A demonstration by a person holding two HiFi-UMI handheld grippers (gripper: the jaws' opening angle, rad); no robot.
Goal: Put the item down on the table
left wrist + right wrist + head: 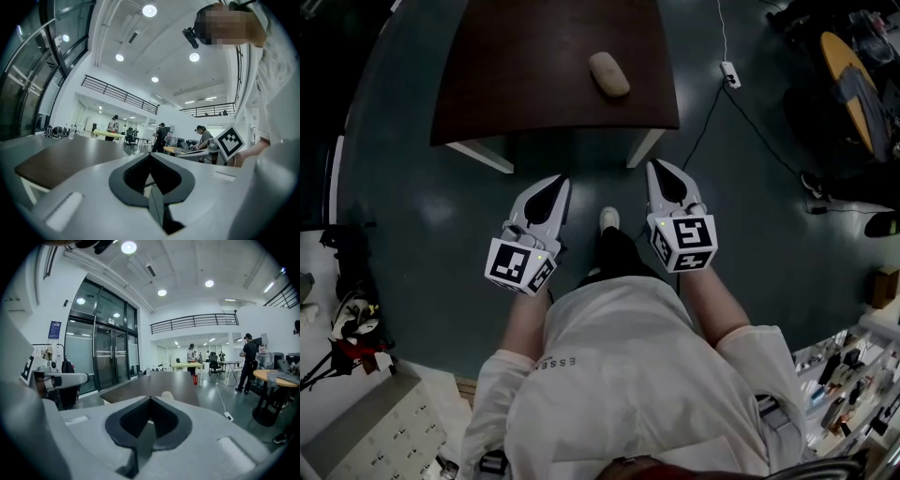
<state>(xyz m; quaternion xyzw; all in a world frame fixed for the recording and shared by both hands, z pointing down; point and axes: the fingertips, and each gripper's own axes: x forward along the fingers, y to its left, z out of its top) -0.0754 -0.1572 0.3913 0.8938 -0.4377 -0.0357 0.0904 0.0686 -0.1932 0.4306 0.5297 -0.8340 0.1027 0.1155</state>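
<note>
Head view: the item point(608, 73), a pale oblong lump, lies on the dark brown worktop point(525, 75), toward its right side and apart from both claws. The left claw point(551, 187) and right claw point(662, 172) hang side by side over the dark green floor point(422, 187), short of the worktop's near edge, each with its tips drawn together and nothing in them. Each carries a cube with black-and-white square markers. Grey letters on the person's white shirt point(609, 375) appear to read "ESSE"; any further letters cannot be made out. A white power strip point(730, 73) lies on the floor to the right of the worktop.

Left gripper view: the left claw point(150, 157) is closed and empty. The worktop point(61, 157) shows at left, and the right claw's marker cube point(229, 141) at right.

Right gripper view: the right claw point(150, 400) is closed on nothing. The item point(167, 394) peeks just above its tips, resting on the worktop point(154, 384) beyond. A blue sign point(54, 330) hangs on the wall at left, its print too small to read.
</note>
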